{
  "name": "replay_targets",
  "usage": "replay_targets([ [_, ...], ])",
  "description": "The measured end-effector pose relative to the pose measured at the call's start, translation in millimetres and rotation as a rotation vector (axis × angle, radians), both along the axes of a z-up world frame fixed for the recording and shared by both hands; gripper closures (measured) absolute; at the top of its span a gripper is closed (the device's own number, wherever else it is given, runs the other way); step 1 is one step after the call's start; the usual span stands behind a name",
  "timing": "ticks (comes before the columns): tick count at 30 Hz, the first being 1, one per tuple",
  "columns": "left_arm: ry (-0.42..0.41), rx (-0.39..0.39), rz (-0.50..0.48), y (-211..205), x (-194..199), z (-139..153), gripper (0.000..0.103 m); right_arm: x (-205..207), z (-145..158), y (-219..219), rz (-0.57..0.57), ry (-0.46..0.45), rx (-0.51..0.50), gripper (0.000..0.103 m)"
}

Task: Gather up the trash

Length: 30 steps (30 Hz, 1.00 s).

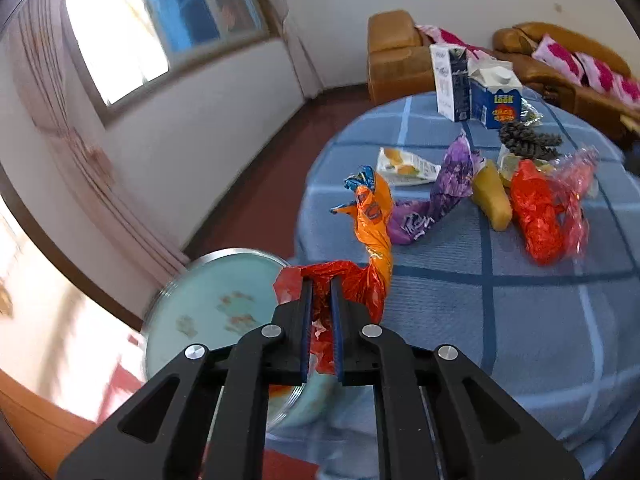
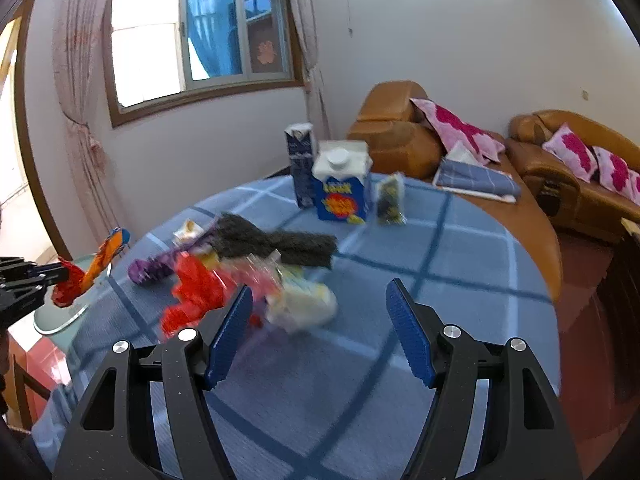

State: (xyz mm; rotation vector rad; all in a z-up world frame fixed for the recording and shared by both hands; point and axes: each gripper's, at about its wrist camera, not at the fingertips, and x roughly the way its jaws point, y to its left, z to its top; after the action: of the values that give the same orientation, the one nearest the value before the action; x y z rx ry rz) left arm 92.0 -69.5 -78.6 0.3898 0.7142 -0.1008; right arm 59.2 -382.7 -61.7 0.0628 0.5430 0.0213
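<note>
My left gripper [image 1: 321, 286] is shut on a crumpled orange and red wrapper [image 1: 372, 236], which hangs off the left edge of the blue checked table [image 1: 500, 320]; the same wrapper [image 2: 86, 270] shows at the far left of the right wrist view, held by the left gripper [image 2: 60, 272]. On the table lie a purple wrapper [image 1: 444, 196], a yellow packet [image 1: 492, 196], a red wrapper [image 1: 536, 216], a pink clear bag [image 1: 576, 172] and a dark knitted piece [image 1: 528, 142]. My right gripper [image 2: 320, 320] stands open above the table, just this side of the red wrapper [image 2: 196, 292] and a pale packet [image 2: 304, 304].
Two cartons [image 2: 342, 188] and a small dark packet [image 2: 390, 200] stand at the far side of the table. A round glass-topped stand [image 1: 208, 308] sits below the table's left edge. Brown sofas [image 2: 560, 160] with pink cushions line the back wall.
</note>
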Motion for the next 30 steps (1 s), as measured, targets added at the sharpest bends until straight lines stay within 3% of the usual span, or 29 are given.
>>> replay_targets([
  [3, -0.027, 0.02, -0.018, 7, -10, 8, 0.095, 15, 5, 11, 0.03, 0.0, -0.016, 0.034],
  [9, -0.016, 0.014, -0.009, 28, -13, 9, 0.095, 49, -8, 24, 0.095, 0.084, -0.062, 0.038],
  [10, -0.006, 0.004, -0.004, 33, -13, 8, 0.095, 53, -12, 25, 0.112, 0.108, -0.062, 0.052],
  [11, 0.001, -0.002, -0.001, 36, -13, 8, 0.095, 55, -16, 25, 0.137, 0.136, -0.061, 0.075],
  [16, 0.016, -0.012, 0.011, 50, -18, 6, 0.095, 42, -19, 30, 0.176, 0.153, -0.052, 0.096],
  [25, -0.029, -0.011, 0.017, 60, -29, 23, 0.095, 27, 14, 29, 0.136, 0.042, 0.035, 0.099],
  [30, -0.035, 0.003, 0.049, 72, -28, 24, 0.095, 42, 29, 39, 0.107, 0.035, 0.077, 0.099],
])
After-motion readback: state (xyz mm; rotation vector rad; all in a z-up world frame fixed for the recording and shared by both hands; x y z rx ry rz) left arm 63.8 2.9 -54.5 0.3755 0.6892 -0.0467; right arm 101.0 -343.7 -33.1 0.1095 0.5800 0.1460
